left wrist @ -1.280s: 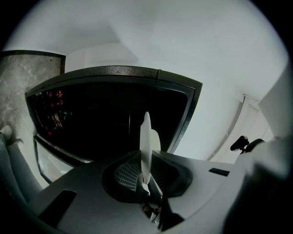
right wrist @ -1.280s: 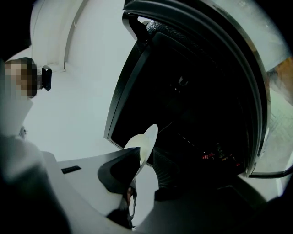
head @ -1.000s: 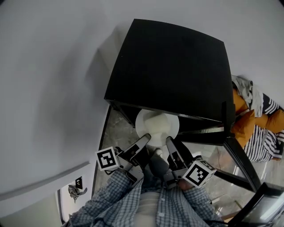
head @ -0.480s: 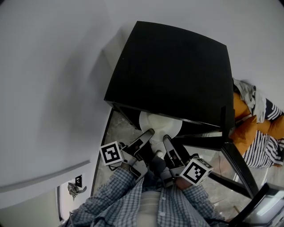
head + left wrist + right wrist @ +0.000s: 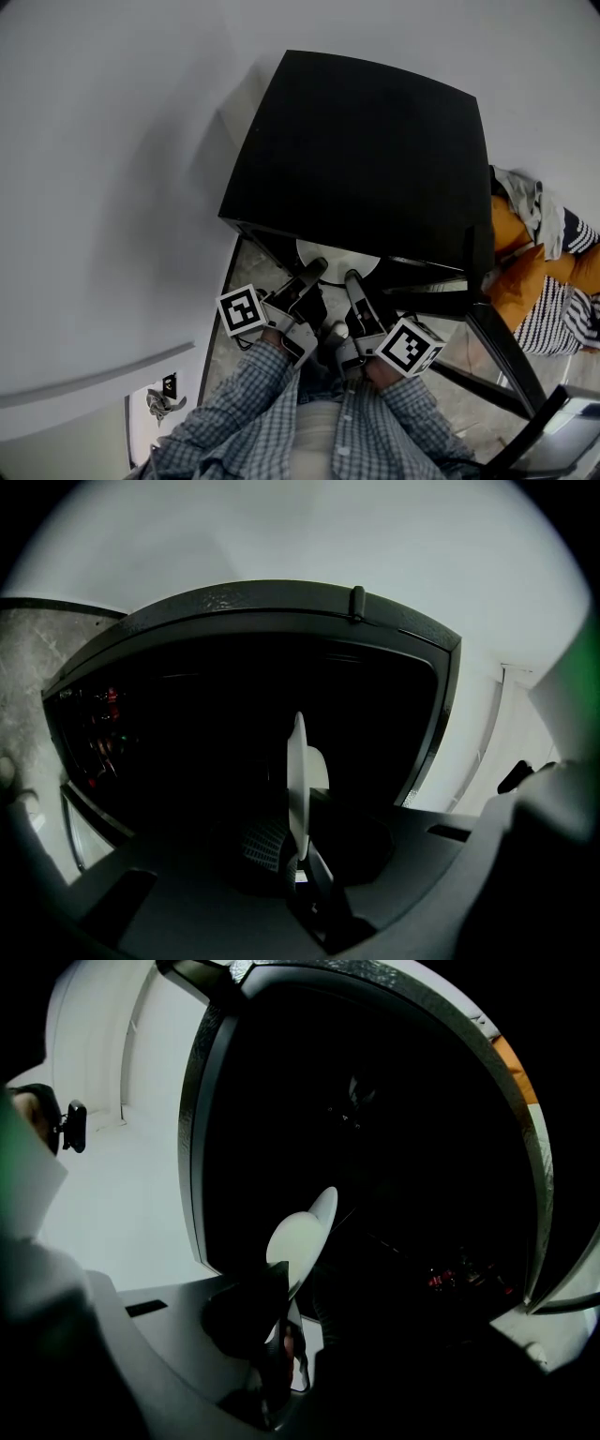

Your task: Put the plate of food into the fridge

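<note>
A white plate [image 5: 337, 255] hangs level in front of me, half hidden under the top edge of the black fridge [image 5: 366, 159]. My left gripper [image 5: 317, 268] is shut on its left rim and my right gripper [image 5: 352, 278] on its right rim. The left gripper view has the plate [image 5: 297, 780] edge-on between the jaws of the left gripper [image 5: 298, 855], against the dark fridge interior. In the right gripper view the right gripper [image 5: 286, 1321] pinches the plate [image 5: 300, 1237], with its jaws still closing on the rim. I cannot make out the food.
The open fridge door [image 5: 502, 342] stands out to the right. Orange and striped cloth [image 5: 530, 258] lies beyond it. A white wall runs along the left, with marble floor [image 5: 236, 281] below. Small red glints [image 5: 450, 1279] show deep inside the fridge.
Both grippers have carried the plate forward. More of it now lies under the fridge's top edge than a second ago.
</note>
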A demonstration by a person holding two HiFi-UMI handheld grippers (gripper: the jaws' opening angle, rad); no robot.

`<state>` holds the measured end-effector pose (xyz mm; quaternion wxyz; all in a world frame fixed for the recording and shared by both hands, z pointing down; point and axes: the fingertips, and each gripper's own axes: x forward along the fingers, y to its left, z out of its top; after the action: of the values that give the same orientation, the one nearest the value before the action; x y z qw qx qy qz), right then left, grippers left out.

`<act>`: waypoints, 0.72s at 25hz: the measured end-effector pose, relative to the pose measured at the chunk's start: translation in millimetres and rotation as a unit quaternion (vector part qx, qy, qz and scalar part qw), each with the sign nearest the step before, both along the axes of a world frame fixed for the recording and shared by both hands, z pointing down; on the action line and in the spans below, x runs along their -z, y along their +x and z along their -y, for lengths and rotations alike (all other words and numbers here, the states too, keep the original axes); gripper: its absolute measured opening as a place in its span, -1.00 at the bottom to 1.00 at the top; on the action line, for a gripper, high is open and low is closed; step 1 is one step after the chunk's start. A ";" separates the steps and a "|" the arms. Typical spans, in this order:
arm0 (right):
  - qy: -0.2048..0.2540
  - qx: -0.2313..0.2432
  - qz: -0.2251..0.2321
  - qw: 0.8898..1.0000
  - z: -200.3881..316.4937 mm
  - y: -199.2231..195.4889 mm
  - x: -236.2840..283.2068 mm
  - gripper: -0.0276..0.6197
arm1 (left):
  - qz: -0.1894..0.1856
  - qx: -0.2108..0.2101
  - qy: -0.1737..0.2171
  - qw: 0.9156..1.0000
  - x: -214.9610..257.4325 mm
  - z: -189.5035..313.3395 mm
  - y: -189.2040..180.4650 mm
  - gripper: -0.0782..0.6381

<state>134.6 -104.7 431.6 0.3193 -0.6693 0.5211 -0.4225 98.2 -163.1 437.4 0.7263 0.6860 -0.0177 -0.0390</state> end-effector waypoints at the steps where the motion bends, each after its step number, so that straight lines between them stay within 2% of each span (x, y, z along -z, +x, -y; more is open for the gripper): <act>1: -0.002 -0.004 0.001 1.000 1.2 1.1 -1.7 -0.66 | 0.001 0.002 0.001 1.000 -1.0 1.8 1.3 -0.64; 12: 0.004 -0.032 0.010 0.999 19.6 12.6 -14.0 -0.66 | 0.013 0.023 0.008 1.000 -12.4 22.4 14.9 -0.64; 18: -0.001 -0.044 0.004 0.999 21.7 24.0 -13.1 -0.66 | 0.007 0.025 -0.001 1.000 -13.0 25.4 27.9 -0.64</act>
<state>158.6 -126.4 444.7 0.3390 -0.6905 0.4891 -0.4112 126.1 -188.5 450.4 0.7256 0.6849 -0.0402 -0.0525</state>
